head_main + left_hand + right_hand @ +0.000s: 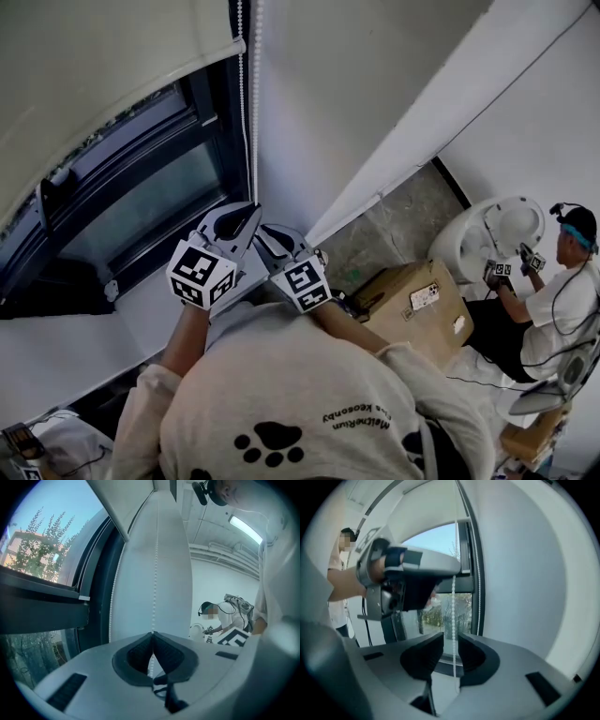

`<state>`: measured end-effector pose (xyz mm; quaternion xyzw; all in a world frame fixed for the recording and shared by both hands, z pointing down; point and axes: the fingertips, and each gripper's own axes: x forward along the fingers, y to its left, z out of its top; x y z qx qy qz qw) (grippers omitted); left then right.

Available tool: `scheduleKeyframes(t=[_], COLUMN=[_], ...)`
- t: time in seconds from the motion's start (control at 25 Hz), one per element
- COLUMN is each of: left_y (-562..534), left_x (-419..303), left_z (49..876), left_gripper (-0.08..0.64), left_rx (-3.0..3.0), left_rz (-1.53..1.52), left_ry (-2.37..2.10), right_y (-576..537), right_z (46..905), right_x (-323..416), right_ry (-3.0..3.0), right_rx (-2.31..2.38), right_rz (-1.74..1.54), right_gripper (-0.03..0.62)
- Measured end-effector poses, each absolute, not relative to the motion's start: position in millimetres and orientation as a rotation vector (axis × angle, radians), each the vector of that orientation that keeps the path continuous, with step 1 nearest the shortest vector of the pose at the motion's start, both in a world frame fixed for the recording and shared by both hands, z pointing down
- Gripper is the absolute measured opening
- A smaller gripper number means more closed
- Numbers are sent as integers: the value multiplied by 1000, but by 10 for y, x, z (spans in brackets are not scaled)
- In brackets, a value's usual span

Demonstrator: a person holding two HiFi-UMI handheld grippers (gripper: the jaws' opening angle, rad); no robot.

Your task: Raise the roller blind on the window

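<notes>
Window (141,202), cardboard box (412,305) nearby; left tongs (152,633) clamped on bead chain (154,573); right tongs (451,637) apart around it, maybe touching.

Head view downward; all 3 share cord (254,94) (155,564) (453,603).

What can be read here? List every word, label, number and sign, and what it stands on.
Nothing can be quoted surely.
White shirt: upside-down print line, too blurred.
Brown cardboard box: white label, too small.
Black-and-white marker cubes: patterns only, no letters.
</notes>
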<state>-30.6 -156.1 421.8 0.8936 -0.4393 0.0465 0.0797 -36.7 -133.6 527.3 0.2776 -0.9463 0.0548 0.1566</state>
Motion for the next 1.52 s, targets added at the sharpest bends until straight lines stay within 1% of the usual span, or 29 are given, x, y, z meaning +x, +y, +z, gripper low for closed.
scheduleKeyframes(t=[0.04,0.08,0.32,0.6,0.84,0.92,0.96,1.24,1.52], left_y=[-1565,-1571,-1585,-1565,-1542,-1543,-1546,-1596,-1584], left_x=[-313,-321,-327,-237,-186,-178,-178,-213,-289], left_z=[4219,4219,4217,4217,4214,4213,4214,4262,4665], left_gripper=[11,11,11,11,11,11,11,11,11], left_rx=[2672,2670,2679,2703,2716,2717,2717,2727,2701], left_rz=[137,135,142,150,143,141,139,147,217], left_ry=[-1311,-1307,-1284,-1239,-1214,-1211,-1211,-1220,-1250], right_y=[-1333,-1337,-1367,-1478,-1587,-1616,-1623,-1669,-1658], right_z=[5122,4935,3789,3187,3099,3085,3083,3133,3540], right_x=[-330,-287,-103,-252,-351,-356,-359,-392,-449], right_ry=[-2744,-2786,-2966,-2996,-2961,-2951,-2950,-2957,-2901], right_rx=[813,839,1011,1056,1077,1091,1093,1114,1086], right_rz=[166,166,79,-23,-53,-59,-58,-54,8], right_gripper=[98,101,100,91,57,17,12,11,11])
